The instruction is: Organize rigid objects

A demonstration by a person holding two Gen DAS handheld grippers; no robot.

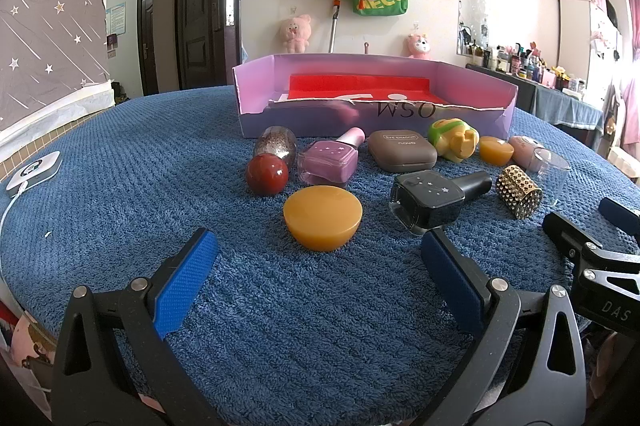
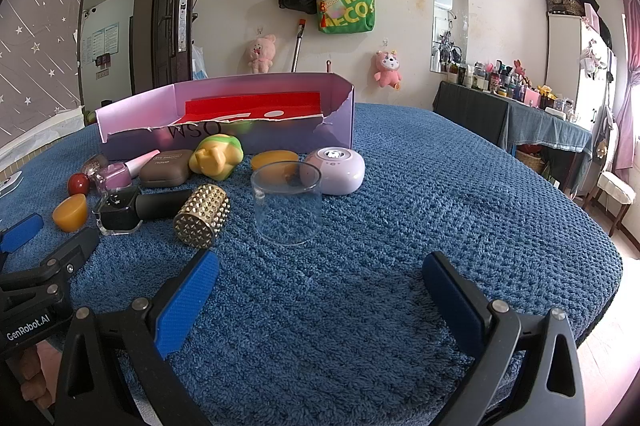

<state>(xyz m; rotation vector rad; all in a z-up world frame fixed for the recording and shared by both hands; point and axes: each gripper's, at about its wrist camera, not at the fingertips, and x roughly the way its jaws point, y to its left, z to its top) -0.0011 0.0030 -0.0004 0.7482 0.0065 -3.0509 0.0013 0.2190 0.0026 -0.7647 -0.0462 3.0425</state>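
Left tongs (image 1: 318, 290): jaws spread wide, nothing between the blue pads (image 1: 184, 286), tilted somewhat downward and hovering just above the blue towel (image 1: 120, 165), at its near edge. Right tongs (image 2: 320, 302): same pose, jaws fully spread and empty, pitched downward over the towel's near edge, just beside the left tongs; each pair shows in the other's wrist view, side by side and not touching. A few fingers (image 2: 36, 378) of the person's hand show beneath the black body of the left tongs at the lower left corner of the right wrist view.
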